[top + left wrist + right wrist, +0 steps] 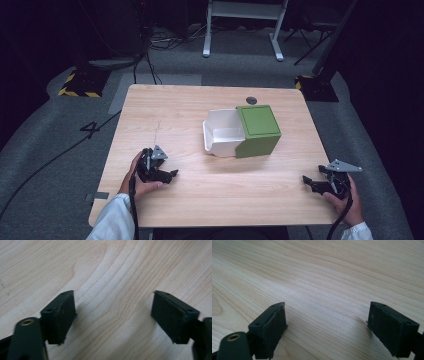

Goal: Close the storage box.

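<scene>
Claws idle at the frame's lower corners, left claw (173,173) and right claw (305,178) both released and empty; green box (257,130) with white drawer (221,135) pulled out sits mid-counter (165,115), untouched.

1. You have two hand-held grippers on the surface: the left hand-held gripper (159,170) at the near left and the right hand-held gripper (320,183) at the near right.
2. Each one has two black jaws, so you are working with four jaws in all, every pair standing apart with nothing between.
3. You have one green box (258,131) at the middle of the surface, a little toward the far right.
4. You have one white drawer (222,134), sticking out of that box on its left side.
5. You have one surface (200,200), a pale wooden top.
6. You have one small round grey cap (251,100) set into it near the far edge.
</scene>
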Available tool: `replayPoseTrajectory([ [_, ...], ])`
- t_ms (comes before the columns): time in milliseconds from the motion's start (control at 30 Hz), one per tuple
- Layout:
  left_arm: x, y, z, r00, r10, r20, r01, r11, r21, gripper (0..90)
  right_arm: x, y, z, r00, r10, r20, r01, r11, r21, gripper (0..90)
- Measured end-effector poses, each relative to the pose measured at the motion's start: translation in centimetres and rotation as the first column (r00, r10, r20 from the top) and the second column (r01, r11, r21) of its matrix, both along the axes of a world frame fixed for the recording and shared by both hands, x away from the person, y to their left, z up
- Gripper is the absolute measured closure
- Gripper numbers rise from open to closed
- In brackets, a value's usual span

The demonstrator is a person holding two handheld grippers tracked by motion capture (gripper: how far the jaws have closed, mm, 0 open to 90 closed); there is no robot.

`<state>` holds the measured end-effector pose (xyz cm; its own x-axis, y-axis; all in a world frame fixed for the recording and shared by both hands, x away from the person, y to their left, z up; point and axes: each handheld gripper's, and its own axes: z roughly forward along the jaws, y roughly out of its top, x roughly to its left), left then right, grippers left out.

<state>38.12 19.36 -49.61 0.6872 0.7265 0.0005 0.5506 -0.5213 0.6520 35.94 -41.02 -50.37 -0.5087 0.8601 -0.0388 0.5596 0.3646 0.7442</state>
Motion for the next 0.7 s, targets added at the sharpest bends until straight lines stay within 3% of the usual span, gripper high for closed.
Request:
replayPoseTrajectory([
  [33, 0.0, 0.0, 0.0, 1.0000, 0.000, 0.000, 0.000, 1.0000, 0.000, 14.9, 0.0, 0.0, 0.0, 1.0000, 0.000, 0.000, 0.000, 1.0000, 0.000, 15.1],
  [267, -0.1, 0.4, 0.6, 0.9994, 0.023, 0.025, -0.023, 0.9995, -0.022, 18.6, 0.0, 0.0, 0.0, 1.0000, 0.000, -0.004, 0.000, 1.0000, 0.003, 15.1],
  [367, 0.0, 0.4, 1.0, 0.9986, 0.027, 0.046, -0.026, 0.9996, -0.014, 18.6, 0.0, 0.0, 0.0, 1.0000, 0.000, -0.001, 0.000, 1.0000, 0.001, 15.1],
  [433, -0.1, 0.4, 1.4, 0.9951, 0.039, 0.090, -0.039, 0.9992, -0.007, 18.6, 0.0, 0.0, 0.0, 1.0000, 0.000, -0.004, 0.000, 1.0000, 0.002, 15.1],
  [500, 0.0, 0.3, 1.5, 0.9949, 0.040, 0.092, -0.040, 0.9992, -0.003, 18.6, 0.0, 0.0, 0.0, 1.0000, 0.000, -0.003, 0.000, 1.0000, 0.002, 15.1],
  [533, 0.1, 0.2, 1.6, 0.9958, 0.041, 0.082, -0.040, 0.9991, -0.014, 18.6, 0.0, 0.0, 0.0, 1.0000, 0.000, -0.003, 0.000, 1.0000, 0.002, 15.1],
  [700, 0.8, -0.2, 2.5, 0.9926, 0.048, 0.111, -0.044, 0.9983, -0.039, 18.6, 0.0, 0.0, 0.0, 1.0000, 0.000, 0.002, 0.000, 1.0000, -0.001, 15.1],
])
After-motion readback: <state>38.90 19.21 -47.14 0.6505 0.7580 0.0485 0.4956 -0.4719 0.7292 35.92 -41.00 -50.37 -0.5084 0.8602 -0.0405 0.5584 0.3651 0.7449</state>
